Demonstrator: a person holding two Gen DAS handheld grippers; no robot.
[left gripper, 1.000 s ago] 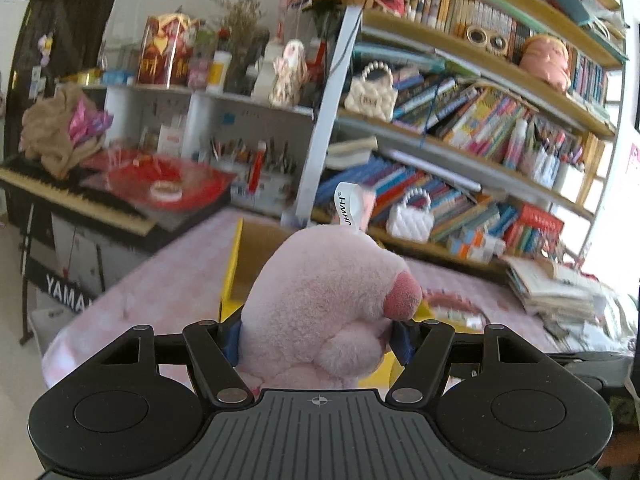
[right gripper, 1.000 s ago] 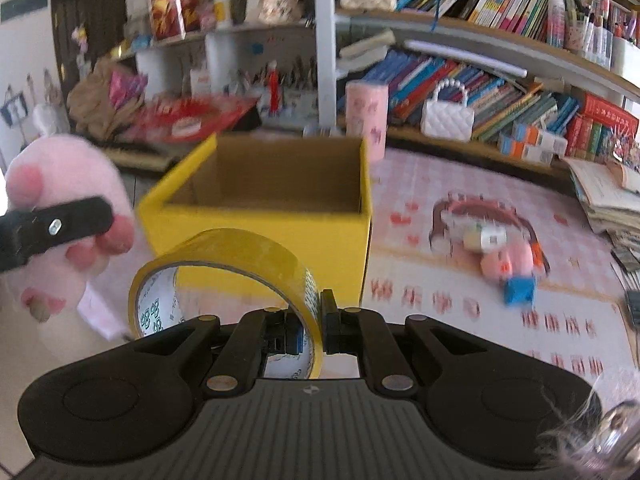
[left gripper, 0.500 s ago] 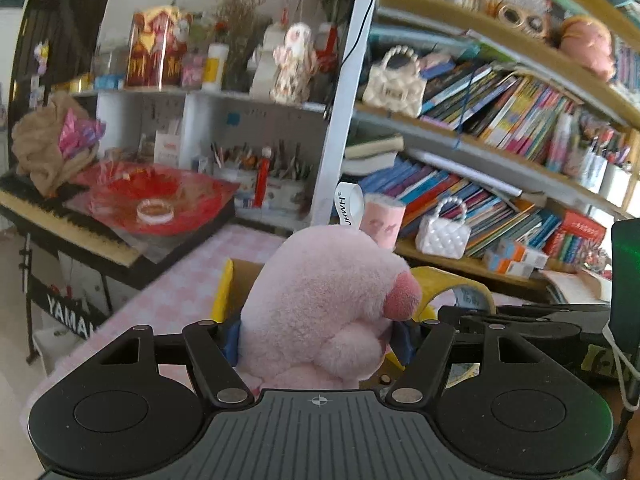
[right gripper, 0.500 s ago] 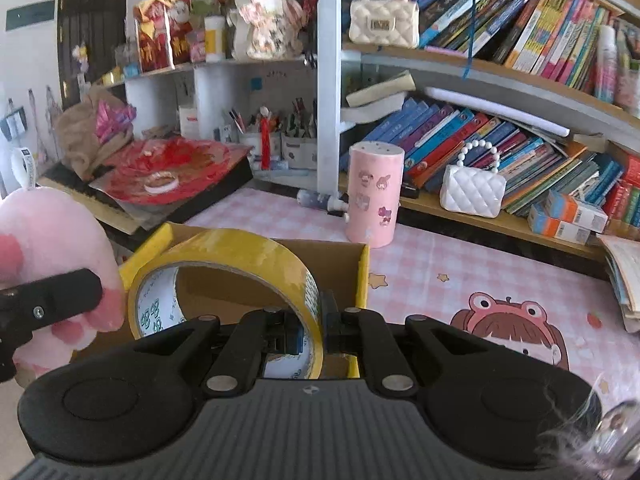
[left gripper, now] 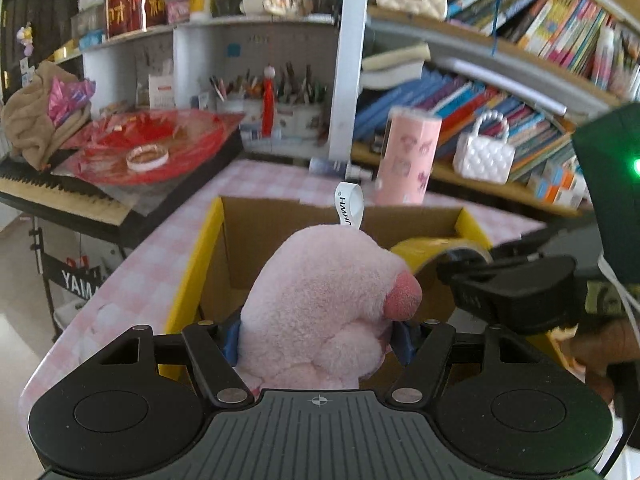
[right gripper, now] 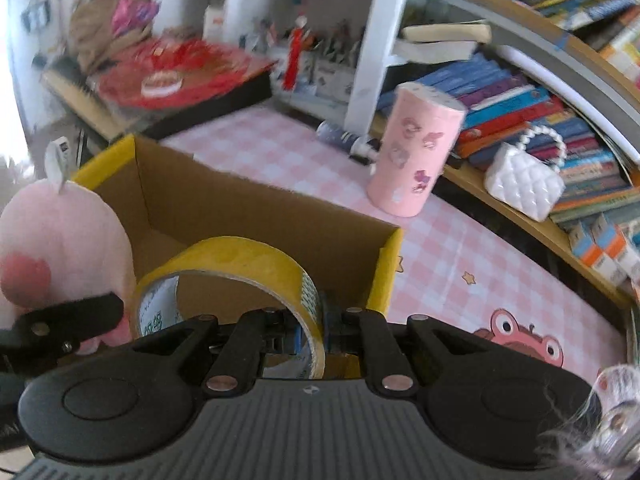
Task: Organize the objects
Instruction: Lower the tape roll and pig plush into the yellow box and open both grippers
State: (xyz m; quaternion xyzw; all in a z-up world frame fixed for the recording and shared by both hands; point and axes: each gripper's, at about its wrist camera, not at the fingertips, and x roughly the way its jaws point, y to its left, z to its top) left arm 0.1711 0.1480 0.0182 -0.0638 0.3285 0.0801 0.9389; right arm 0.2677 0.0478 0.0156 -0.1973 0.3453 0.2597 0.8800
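Observation:
My left gripper (left gripper: pixel 318 338) is shut on a pink plush toy (left gripper: pixel 324 308) with a white loop tag, held over the near edge of an open yellow cardboard box (left gripper: pixel 208 248). My right gripper (right gripper: pixel 310 330) is shut on the wall of a yellow tape roll (right gripper: pixel 236 270), held above the same box (right gripper: pixel 384 272). The tape roll (left gripper: pixel 432 254) and right gripper show to the right in the left wrist view. The plush (right gripper: pixel 60 236) shows at the left of the right wrist view. The box looks empty inside.
The box stands on a pink checked table (right gripper: pixel 448 256). A pink cylinder (right gripper: pixel 412 152) and a white quilted handbag (right gripper: pixel 524 184) stand behind it by the bookshelf (right gripper: pixel 520 92). A keyboard with red wrapping (left gripper: pixel 152 148) lies at the left. The table edge (left gripper: pixel 68 344) is near left.
Both grippers have tilted down and moved forward over the box, each still holding its object. The box opening now fills the middle of both views.

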